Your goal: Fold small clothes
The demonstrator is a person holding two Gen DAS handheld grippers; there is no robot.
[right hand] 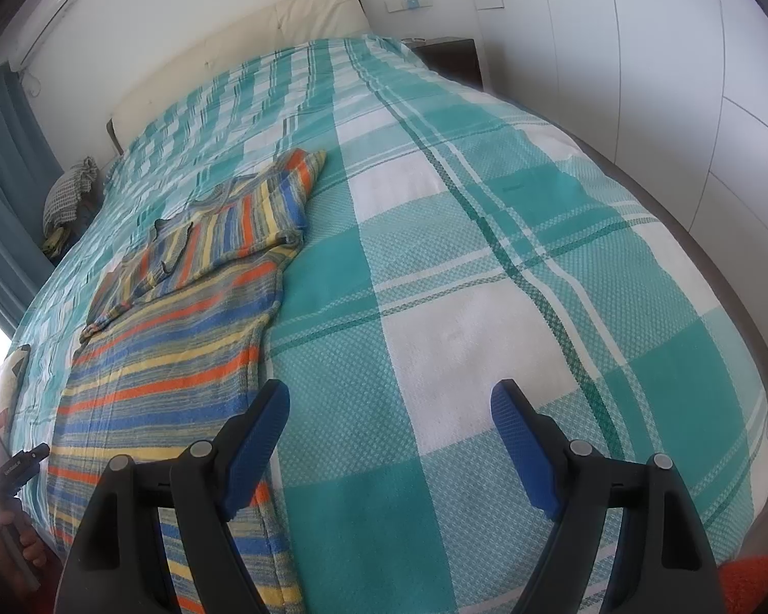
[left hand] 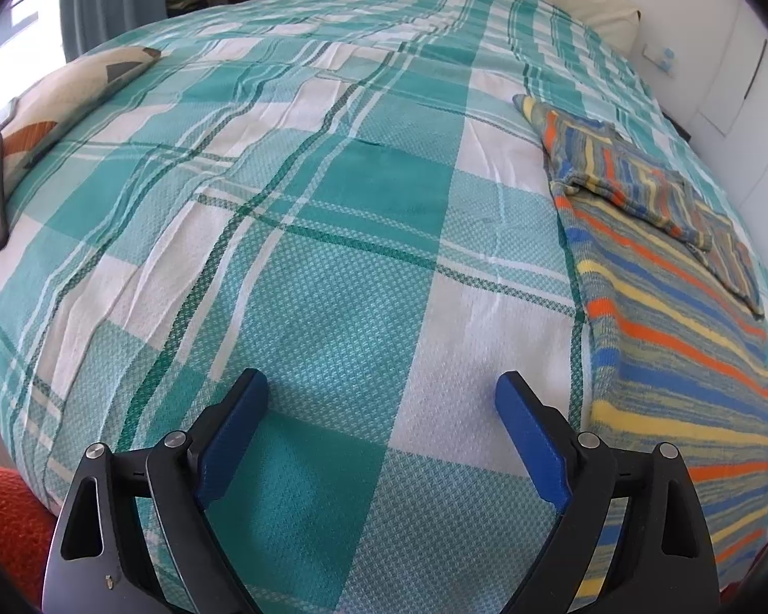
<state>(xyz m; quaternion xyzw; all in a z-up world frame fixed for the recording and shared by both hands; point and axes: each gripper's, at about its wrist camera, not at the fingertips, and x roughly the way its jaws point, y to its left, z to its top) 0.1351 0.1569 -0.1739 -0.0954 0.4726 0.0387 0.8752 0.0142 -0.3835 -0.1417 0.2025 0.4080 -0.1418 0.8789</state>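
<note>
A small striped knit sweater (left hand: 681,337) in orange, blue, yellow and grey lies flat on the teal and white checked bedspread (left hand: 333,215), its sleeves folded across the chest. In the left wrist view it sits to the right of my left gripper (left hand: 381,384), which is open and empty above the bedspread. In the right wrist view the sweater (right hand: 179,358) lies to the left, its hem reaching under the left finger of my right gripper (right hand: 389,391). That gripper is open and holds nothing.
A cream headboard (right hand: 261,41) and white wardrobe doors (right hand: 665,51) border the bed. A patterned cushion (left hand: 66,97) lies at the bed's left edge. A dark nightstand (right hand: 453,59) stands by the headboard. A hand (right hand: 13,547) on the other gripper's handle shows at lower left.
</note>
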